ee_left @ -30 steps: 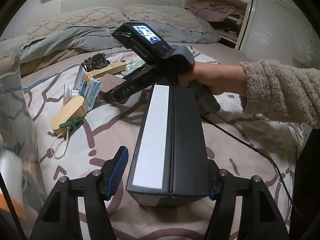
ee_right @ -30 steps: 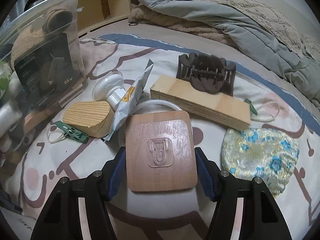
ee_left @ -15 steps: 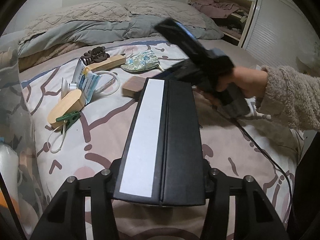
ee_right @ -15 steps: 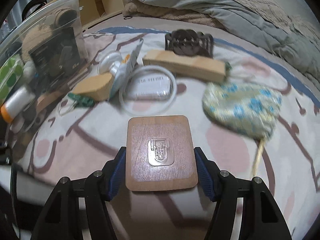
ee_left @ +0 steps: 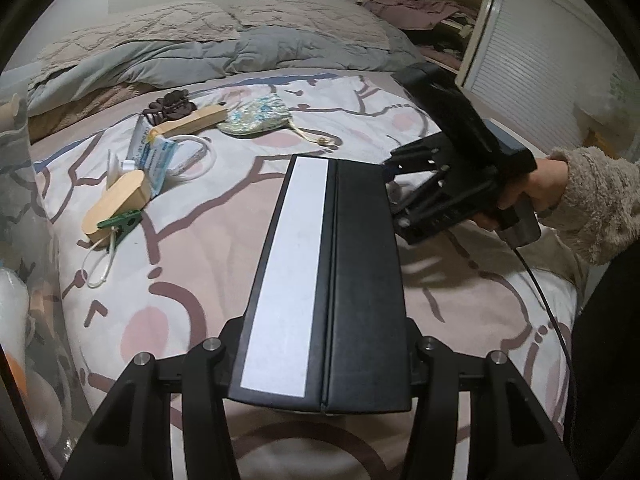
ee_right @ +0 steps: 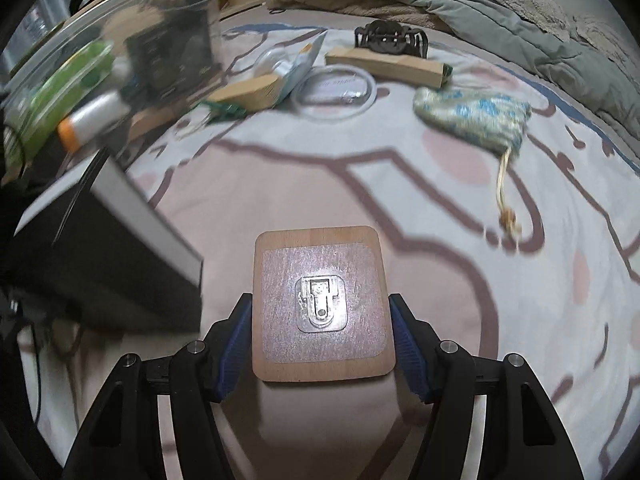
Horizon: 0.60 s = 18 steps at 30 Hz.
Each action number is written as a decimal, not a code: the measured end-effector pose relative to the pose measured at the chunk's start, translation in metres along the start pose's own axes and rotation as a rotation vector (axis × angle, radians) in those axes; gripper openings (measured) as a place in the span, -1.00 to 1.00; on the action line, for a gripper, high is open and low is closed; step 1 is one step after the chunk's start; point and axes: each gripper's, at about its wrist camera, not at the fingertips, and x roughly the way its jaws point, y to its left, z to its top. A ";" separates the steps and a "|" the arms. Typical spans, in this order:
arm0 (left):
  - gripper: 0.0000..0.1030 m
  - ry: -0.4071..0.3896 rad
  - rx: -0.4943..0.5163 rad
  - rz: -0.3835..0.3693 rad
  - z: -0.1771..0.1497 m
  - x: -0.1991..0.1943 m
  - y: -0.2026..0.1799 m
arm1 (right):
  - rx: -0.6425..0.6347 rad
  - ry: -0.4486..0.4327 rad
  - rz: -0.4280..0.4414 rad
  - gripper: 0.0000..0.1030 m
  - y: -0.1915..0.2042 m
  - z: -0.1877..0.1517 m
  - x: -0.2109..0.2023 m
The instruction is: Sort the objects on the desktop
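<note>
My left gripper (ee_left: 324,332) is shut on the near end of a long black box (ee_left: 320,264) with a white stripe, which is lifted over the bedspread. The same black box (ee_right: 104,248) shows blurred at the left of the right wrist view. My right gripper (ee_right: 320,308) is shut on a rounded wooden plaque (ee_right: 320,304) with a clear plastic hook on its face, its blue pads pressing on both side edges. In the left wrist view the right gripper (ee_left: 394,196) hangs beside the box's far end, held by a hand in a fluffy sleeve (ee_left: 592,204).
On the patterned bedspread (ee_left: 192,248) lie two wooden blocks (ee_left: 116,208) (ee_left: 192,120), a dark hair claw (ee_right: 390,38), a floral pouch (ee_right: 476,114), a white cable ring (ee_right: 334,90), a packet (ee_left: 154,152) and a green clip (ee_left: 120,220). A clear storage bin (ee_right: 100,60) stands at the left. Bedding is piled at the back.
The left jaws closed onto the black box and lifted it a little. The right gripper carried the wooden plaque away from the pile of objects toward the right and nearer side.
</note>
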 end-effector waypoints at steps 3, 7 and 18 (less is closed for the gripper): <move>0.00 0.004 0.021 -0.026 -0.003 -0.001 -0.007 | -0.005 0.013 0.013 0.28 0.007 -0.017 -0.008; 0.00 0.013 0.070 -0.064 -0.007 -0.005 -0.019 | -0.012 0.031 0.013 0.28 0.012 -0.035 -0.016; -0.01 0.031 0.102 -0.163 -0.010 -0.014 -0.034 | 0.018 0.029 0.020 0.28 0.017 -0.045 -0.042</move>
